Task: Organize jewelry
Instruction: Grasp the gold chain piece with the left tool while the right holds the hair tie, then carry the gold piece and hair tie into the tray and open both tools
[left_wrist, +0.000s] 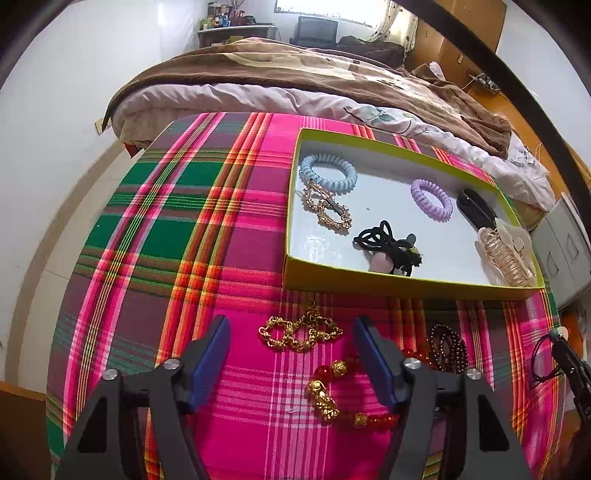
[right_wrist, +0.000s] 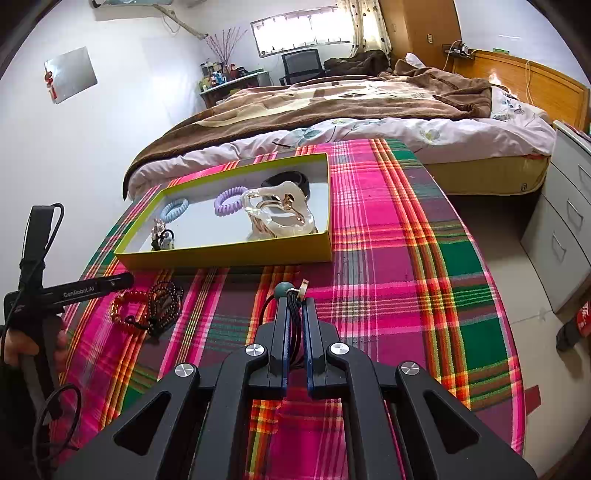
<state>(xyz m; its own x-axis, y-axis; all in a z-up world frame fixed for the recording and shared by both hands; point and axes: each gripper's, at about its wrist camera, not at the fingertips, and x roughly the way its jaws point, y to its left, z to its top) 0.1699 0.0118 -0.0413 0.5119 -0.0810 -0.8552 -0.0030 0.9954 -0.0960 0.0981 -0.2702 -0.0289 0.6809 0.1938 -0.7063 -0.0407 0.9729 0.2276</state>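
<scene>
A yellow-green box (left_wrist: 406, 285) (right_wrist: 229, 256) sits on the plaid table and holds hair ties, clips and a gold chain. My left gripper (left_wrist: 291, 325) is open above a gold bracelet (left_wrist: 300, 332). A red and gold bead bracelet (left_wrist: 340, 391) and a dark bead bracelet (left_wrist: 448, 345) lie near its right finger; both show in the right wrist view, red (right_wrist: 123, 304) and dark (right_wrist: 164, 299). My right gripper (right_wrist: 295, 301) is shut on a dark cord necklace (right_wrist: 294, 319) with a green bead (right_wrist: 285, 288), held above the cloth.
The plaid cloth (left_wrist: 221, 236) covers a round table. A bed (right_wrist: 351, 107) stands behind it and white drawers (right_wrist: 565, 229) at the right. The left handle and hand show in the right wrist view (right_wrist: 40, 332).
</scene>
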